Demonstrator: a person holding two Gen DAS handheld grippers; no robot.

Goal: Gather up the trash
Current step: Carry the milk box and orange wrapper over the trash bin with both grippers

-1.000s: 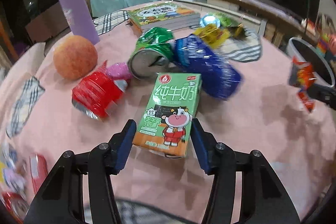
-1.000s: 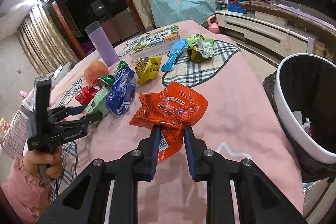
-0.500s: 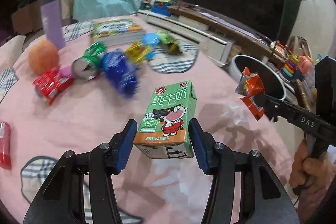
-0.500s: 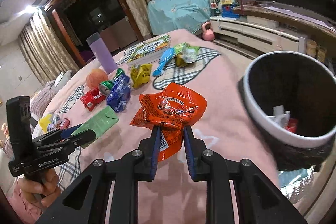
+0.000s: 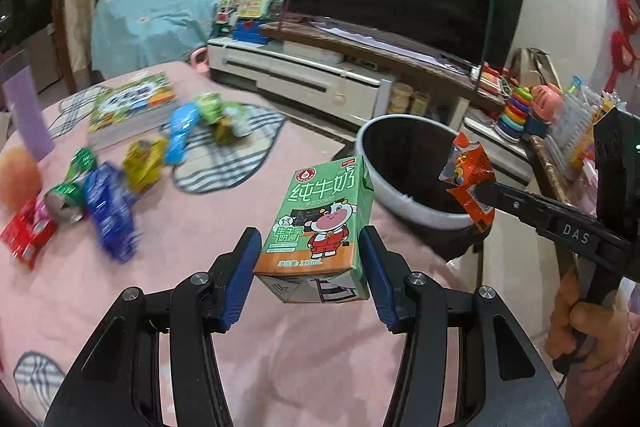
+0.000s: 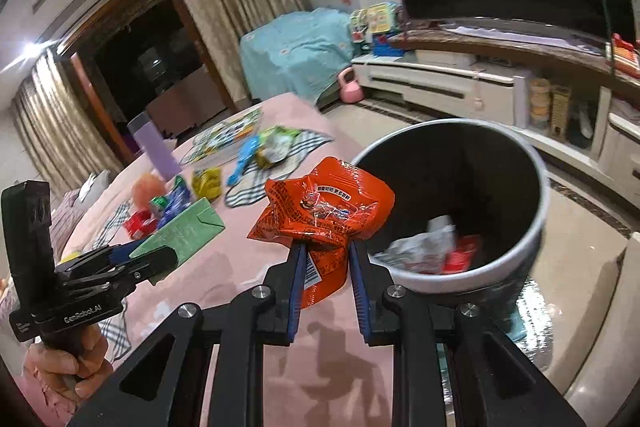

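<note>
The left tongs (image 5: 310,259) are clamped on a green milk carton with a cartoon cow (image 5: 320,223), held upright in the lower centre of the left wrist view, lifted clear of the pink-clothed tabletop (image 5: 192,235). The right tongs (image 6: 326,267) pinch the lower end of a crumpled orange snack wrapper (image 6: 324,211), in the centre of the right wrist view, just beside the near rim of the round white-rimmed black trash bin (image 6: 536,219). Crumpled silver and red scraps (image 6: 432,251) lie at the bin's bottom. Towards the left of the left wrist view, blurred, a blue foil packet (image 5: 110,215), a yellow wrapper (image 5: 142,163), a dented green can (image 5: 66,201) and a red packet (image 5: 26,235) lie on the tabletop.
</note>
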